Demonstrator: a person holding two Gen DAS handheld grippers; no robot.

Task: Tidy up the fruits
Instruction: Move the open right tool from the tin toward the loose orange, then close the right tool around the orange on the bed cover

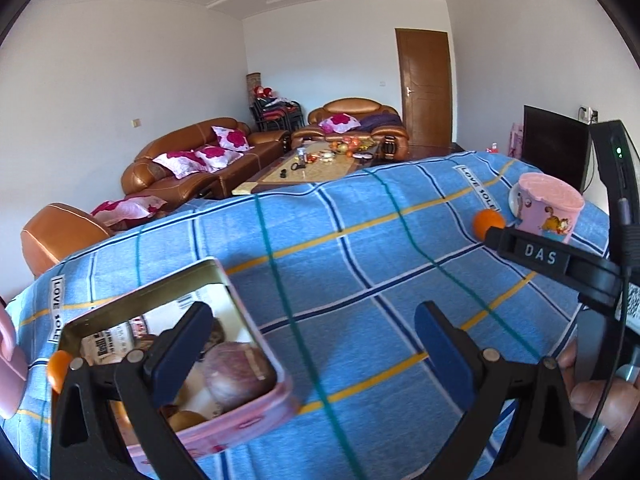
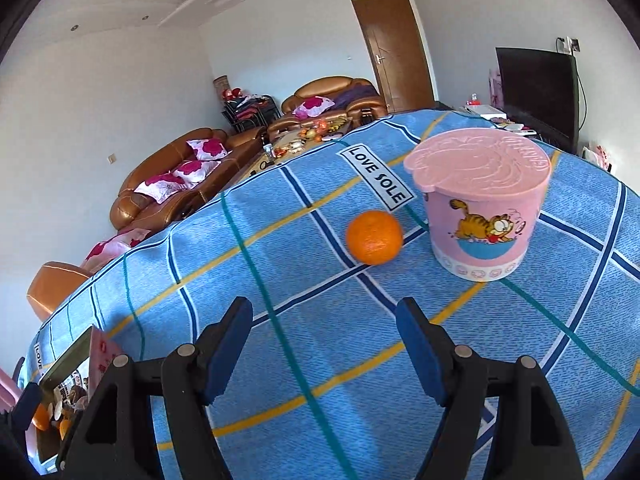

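A pink metal tin (image 1: 256,412) stands open at the lower left of the left wrist view, holding a reddish apple (image 1: 236,376) and orange fruit; its edge also shows in the right wrist view (image 2: 100,356). My left gripper (image 1: 316,344) is open and empty, its left finger over the tin. A loose orange (image 2: 374,237) lies on the blue plaid cloth (image 2: 280,300) beside a lidded pink Garfield cup (image 2: 480,208). My right gripper (image 2: 324,344) is open and empty, short of the orange. The right gripper's body also shows in the left wrist view (image 1: 560,264), in front of the orange (image 1: 486,222).
The cloth-covered table drops off at its far edge. Beyond stand brown leather sofas (image 1: 192,164), a cluttered coffee table (image 1: 312,164), a wooden door (image 1: 426,84) and a black TV (image 2: 536,88). A pink object (image 1: 10,364) sits at the far left edge.
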